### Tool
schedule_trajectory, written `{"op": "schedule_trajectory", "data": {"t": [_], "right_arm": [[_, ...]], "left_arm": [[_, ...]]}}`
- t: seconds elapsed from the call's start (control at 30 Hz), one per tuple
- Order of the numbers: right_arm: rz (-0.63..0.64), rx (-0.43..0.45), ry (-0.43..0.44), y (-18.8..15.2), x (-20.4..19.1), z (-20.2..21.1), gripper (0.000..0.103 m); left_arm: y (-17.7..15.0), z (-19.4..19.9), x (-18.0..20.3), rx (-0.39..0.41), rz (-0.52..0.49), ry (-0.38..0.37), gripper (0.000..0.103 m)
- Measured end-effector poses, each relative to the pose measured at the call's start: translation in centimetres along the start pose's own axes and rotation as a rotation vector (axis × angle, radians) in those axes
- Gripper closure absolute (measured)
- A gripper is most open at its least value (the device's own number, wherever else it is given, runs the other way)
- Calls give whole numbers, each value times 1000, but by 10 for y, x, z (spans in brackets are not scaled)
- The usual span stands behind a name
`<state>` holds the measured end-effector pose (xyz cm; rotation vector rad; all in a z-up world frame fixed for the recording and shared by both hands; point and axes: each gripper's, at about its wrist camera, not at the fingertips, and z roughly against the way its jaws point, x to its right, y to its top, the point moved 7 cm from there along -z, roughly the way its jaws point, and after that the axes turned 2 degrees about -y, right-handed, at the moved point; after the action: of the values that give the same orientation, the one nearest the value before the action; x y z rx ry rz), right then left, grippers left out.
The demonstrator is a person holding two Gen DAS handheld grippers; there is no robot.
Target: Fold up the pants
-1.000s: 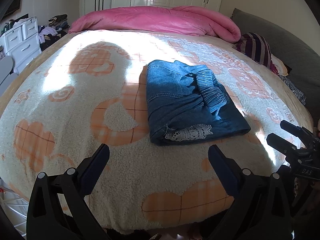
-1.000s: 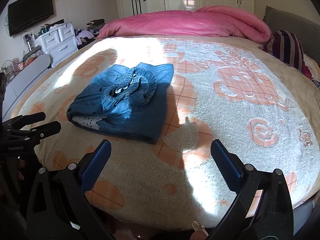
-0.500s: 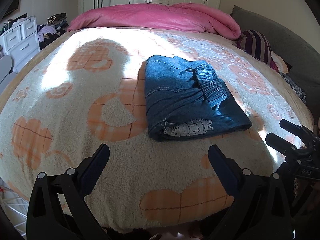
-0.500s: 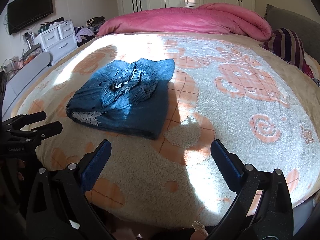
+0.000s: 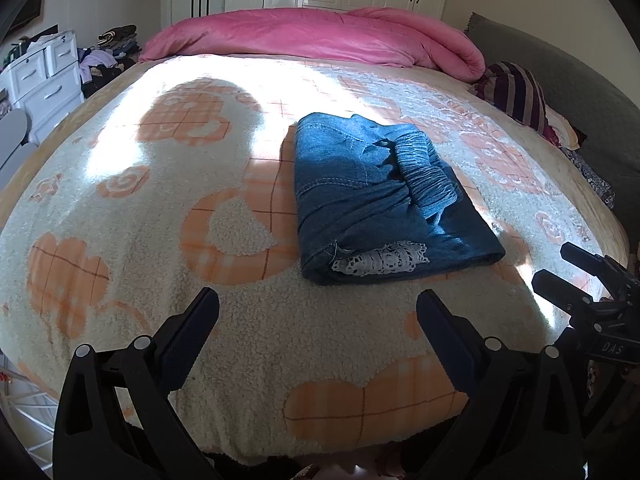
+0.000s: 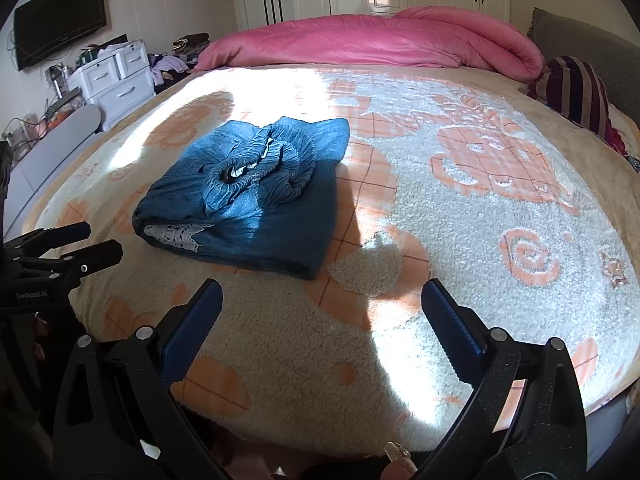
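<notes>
The blue denim pants lie folded into a compact rectangle on the cream and orange fleece blanket, white lace trim at the near end. They also show in the right wrist view, waistband bunched on top. My left gripper is open and empty, held back over the bed's near edge, apart from the pants. My right gripper is open and empty, also near the bed's edge. Each gripper shows at the side of the other's view: the right one, the left one.
A rolled pink duvet lies across the far end of the bed. A striped pillow and a grey headboard are on the right. White drawers and a wall television stand at the left.
Both grippers have drawn back and risen slightly, so the folded pants sit a little farther away in each view. The pants have not moved.
</notes>
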<state>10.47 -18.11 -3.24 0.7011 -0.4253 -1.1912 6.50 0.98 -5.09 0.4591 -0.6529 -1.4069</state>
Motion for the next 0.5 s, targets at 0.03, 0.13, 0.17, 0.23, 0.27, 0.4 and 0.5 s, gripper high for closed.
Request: {"op": "schedule_trajectory", "data": {"t": [0.03, 0.13, 0.17, 0.23, 0.27, 0.4, 0.5], "right_arm": [[0, 1, 0, 0, 0, 0, 9], [0, 1, 0, 0, 0, 0, 9], [1, 1, 0, 0, 0, 0, 9], [0, 1, 1, 0, 0, 0, 9], [1, 1, 0, 0, 0, 0, 9], [0, 1, 1, 0, 0, 0, 9], [1, 1, 1, 0, 0, 0, 9]], "left_arm": [[0, 0, 0, 0, 1, 0, 4], [0, 0, 0, 0, 1, 2, 4], [0, 0, 0, 0, 1, 2, 4], [0, 0, 0, 0, 2, 3, 4], [0, 0, 0, -2, 1, 3, 4], [0, 0, -1, -1, -2, 6, 4], [0, 0, -1, -3, 1, 2, 4]]}}
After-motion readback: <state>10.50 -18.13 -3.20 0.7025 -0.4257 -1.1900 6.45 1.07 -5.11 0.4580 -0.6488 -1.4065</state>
